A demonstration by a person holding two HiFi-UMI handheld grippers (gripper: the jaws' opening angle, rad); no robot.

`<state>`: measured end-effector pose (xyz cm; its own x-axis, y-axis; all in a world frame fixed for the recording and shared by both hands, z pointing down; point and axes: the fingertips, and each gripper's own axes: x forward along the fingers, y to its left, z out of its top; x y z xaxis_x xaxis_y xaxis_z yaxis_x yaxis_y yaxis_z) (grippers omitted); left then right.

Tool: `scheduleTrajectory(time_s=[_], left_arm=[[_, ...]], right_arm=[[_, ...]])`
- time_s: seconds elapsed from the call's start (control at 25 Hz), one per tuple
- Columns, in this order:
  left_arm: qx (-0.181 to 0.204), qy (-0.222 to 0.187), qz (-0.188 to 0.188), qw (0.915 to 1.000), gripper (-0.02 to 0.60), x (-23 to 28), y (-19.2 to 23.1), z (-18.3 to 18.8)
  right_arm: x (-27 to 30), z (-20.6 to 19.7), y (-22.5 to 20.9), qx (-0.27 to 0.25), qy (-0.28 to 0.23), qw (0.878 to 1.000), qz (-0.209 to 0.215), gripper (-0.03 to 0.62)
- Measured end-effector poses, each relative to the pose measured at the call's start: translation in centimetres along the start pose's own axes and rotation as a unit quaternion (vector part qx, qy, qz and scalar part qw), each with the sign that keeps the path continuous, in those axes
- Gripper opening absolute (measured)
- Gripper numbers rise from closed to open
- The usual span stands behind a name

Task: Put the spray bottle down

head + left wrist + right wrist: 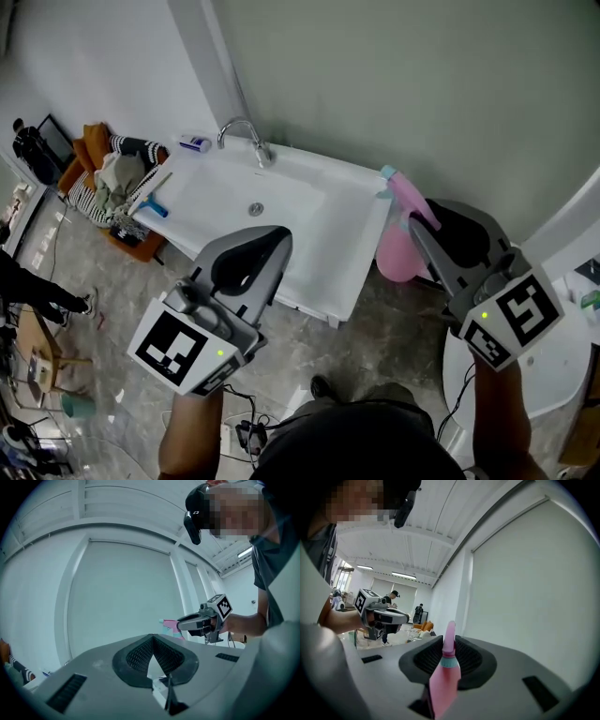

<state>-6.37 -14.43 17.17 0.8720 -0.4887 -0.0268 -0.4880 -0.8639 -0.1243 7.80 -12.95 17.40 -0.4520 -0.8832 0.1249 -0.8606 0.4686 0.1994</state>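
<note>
Right gripper, head view: jaws pinched on the pink spray bottle. The bottle is held just off the 3 o'clock end of the white basin, with its teal-tipped head pointing toward 11 o'clock. Left gripper lies at 7 o'clock in the frame, over the basin's near edge, with its jaws pressed together and nothing in them. A faucet stands on the basin's far rim, at 11 o'clock.

Left gripper view: the two ribbed pads meet at their tips and hold nothing. The right gripper and the bottle appear beyond them at 2 o'clock, against a pale wall.

Right gripper view: the bottle's pink upper part rises between the two pads, which press on it from both sides. A teal collar sits just below them, and the pink body fills 6 o'clock. The left gripper shows at 9 o'clock.
</note>
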Motion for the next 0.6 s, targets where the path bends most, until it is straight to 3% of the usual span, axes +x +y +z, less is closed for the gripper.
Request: scheduleTrajectory(time_s=[0.28,0.6], left_arm=[[-0.011,0.002,-0.006,0.9999,0.005,1.1,1.3,-0.7],[-0.01,0.021,0.017,0.9996,0.005,6.4,2.0,-1.3]], right_arm=[[1.4,-0.3,-0.5,0.002,0.011,1.0,0.0,0.083],[3.6,-1.7,-5.7,0.011,0.005,0.999,0.031,0.083]])
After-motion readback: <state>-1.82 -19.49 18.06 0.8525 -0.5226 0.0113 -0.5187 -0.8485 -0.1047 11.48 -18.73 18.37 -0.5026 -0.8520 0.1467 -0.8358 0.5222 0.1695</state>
